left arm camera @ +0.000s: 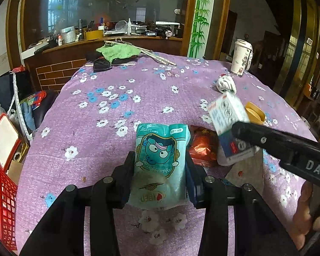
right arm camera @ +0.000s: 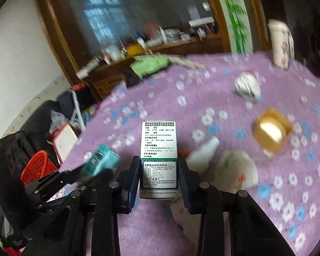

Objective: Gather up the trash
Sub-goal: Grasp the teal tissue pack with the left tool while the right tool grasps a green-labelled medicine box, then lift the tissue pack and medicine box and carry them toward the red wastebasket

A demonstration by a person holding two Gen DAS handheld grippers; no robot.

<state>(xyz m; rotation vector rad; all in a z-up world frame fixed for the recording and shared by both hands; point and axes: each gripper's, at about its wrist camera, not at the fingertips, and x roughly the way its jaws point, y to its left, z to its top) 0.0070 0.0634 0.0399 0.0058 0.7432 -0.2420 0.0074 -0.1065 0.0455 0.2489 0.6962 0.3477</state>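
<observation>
In the left wrist view my left gripper (left arm camera: pixel 160 161) is shut on a teal tissue pack (left arm camera: pixel 160 162) with a cartoon face, held just above the purple flowered tablecloth (left arm camera: pixel 128 111). My right gripper (right arm camera: pixel 159 170) is shut on a white medicine box (right arm camera: pixel 159 149) with printed text, which stands upright between the pads. The same box (left arm camera: pixel 228 115) shows tilted at the right of the left wrist view, at the tip of the right gripper (left arm camera: pixel 237 129). In the right wrist view the teal pack (right arm camera: pixel 101 163) sits at the lower left in the left gripper (right arm camera: pixel 83 176).
On the cloth lie a red-orange wrapper (left arm camera: pixel 202 147), a white spray bottle (right arm camera: pixel 202 153), a yellow tape roll (right arm camera: pixel 271 130), crumpled white paper (right arm camera: pixel 247 87) and a white cup (left arm camera: pixel 242 57). A red basket (right arm camera: pixel 38 166) and a black bin (right arm camera: pixel 8 160) stand off the table's left edge.
</observation>
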